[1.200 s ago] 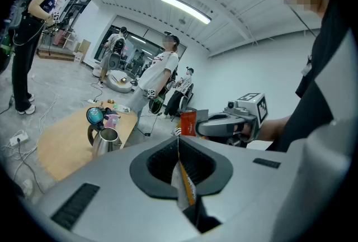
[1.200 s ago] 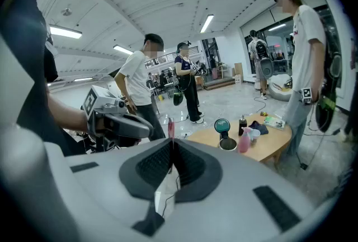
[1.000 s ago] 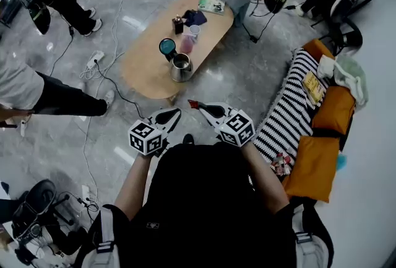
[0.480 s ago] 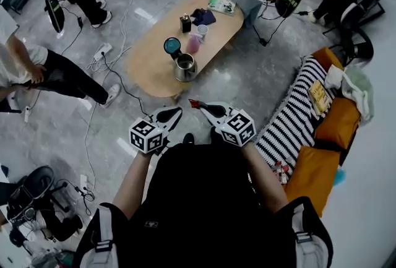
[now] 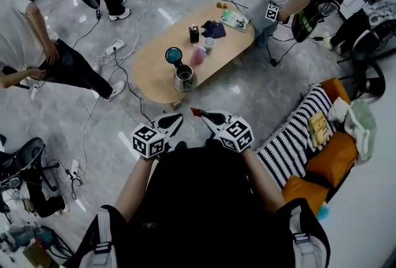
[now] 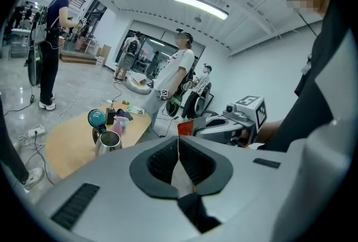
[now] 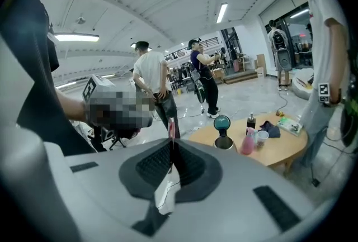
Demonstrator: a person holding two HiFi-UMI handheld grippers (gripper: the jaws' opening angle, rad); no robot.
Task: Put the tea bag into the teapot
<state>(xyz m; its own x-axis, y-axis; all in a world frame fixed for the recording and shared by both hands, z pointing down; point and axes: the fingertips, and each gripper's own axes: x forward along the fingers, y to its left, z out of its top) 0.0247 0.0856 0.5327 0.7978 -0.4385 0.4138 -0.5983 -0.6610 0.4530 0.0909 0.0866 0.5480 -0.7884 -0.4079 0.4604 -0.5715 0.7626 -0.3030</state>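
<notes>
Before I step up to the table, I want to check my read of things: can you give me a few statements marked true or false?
1. The teapot has its lid open. True.
2. The tea bag is in the teapot. False: the right tongs pinch it, well short of the table.
3. The left tongs are wide open. False: they are shut.
4. A pink cup stands on the table by the teapot. True.
</notes>
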